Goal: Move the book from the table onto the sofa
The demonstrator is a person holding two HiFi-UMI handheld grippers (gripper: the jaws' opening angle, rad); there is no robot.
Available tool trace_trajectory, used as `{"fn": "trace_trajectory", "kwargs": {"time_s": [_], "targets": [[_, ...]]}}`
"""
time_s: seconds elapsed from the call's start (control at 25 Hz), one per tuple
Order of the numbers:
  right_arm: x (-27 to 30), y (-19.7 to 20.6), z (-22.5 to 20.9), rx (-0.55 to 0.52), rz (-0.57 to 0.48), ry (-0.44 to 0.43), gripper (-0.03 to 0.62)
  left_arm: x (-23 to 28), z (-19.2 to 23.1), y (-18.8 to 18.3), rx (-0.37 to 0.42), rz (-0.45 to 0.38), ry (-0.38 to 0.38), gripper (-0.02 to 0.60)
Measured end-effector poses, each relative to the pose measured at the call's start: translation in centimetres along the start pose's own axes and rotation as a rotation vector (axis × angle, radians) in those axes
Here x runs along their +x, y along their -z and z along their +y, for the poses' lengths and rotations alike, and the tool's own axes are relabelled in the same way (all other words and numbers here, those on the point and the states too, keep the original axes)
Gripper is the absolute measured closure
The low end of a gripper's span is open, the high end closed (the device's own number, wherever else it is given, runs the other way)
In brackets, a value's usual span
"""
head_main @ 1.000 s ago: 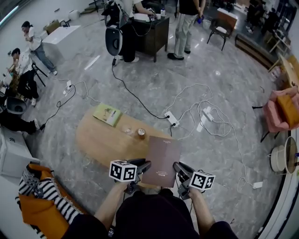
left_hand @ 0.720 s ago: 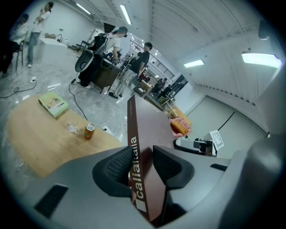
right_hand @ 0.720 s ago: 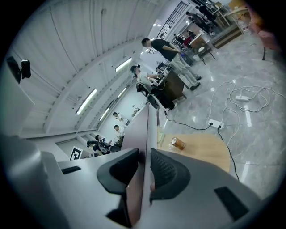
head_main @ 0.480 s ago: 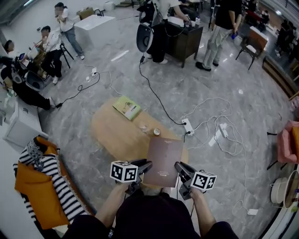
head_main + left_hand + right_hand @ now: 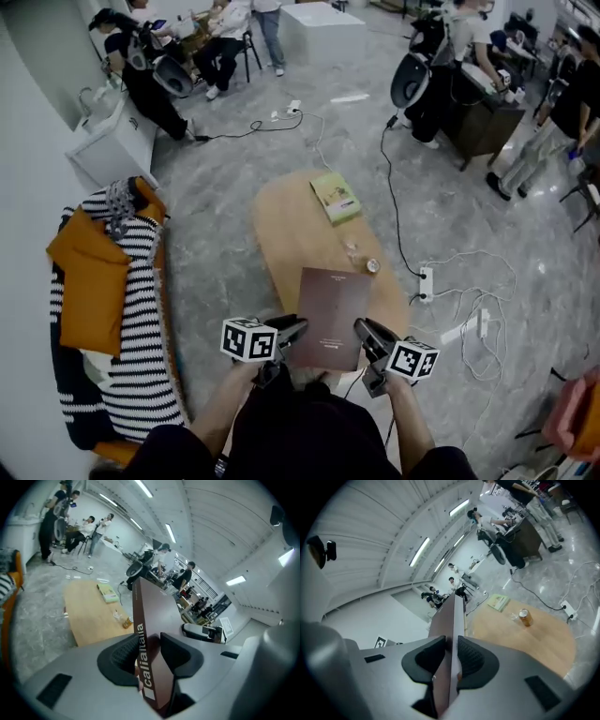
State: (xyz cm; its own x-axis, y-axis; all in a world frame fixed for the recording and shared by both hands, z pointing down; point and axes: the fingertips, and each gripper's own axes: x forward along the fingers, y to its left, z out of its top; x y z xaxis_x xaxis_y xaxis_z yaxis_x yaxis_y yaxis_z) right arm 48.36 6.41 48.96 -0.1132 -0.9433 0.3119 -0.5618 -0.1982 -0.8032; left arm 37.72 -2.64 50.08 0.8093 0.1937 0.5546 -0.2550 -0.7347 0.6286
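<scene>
Left gripper and right gripper each clamp a side of the brown book, raised over the table's near end, so carry it level, pressure even, toward the sofa left of the table.

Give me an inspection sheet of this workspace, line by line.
Surface: wooden table.
Job's things: brown book held above the table's near end; sofa at left under a striped throw.
Clutter: green book, can and glass on the table.
Grippers: left claw and right claw each shut on one side edge of the brown book.
Cables: power strip and loose leads on the floor right of the table.
Surroundings: people beyond; dark desk.
</scene>
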Motion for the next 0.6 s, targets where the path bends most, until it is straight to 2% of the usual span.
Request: {"fn": "trace_trajectory", "kwargs": {"time_s": [0.36, 0.6], "targets": [[10.5, 6.9, 8.4, -0.092, 0.250, -0.170, 0.497, -12.0, 8.1, 4.2, -0.203, -0.216, -0.172, 0.430], [17.2, 14.5, 15.6, -0.150, 0.397, -0.246, 0.499, -21.9, 13.8, 8.3, -0.315, -0.342, -0.248, 0.430]]}}
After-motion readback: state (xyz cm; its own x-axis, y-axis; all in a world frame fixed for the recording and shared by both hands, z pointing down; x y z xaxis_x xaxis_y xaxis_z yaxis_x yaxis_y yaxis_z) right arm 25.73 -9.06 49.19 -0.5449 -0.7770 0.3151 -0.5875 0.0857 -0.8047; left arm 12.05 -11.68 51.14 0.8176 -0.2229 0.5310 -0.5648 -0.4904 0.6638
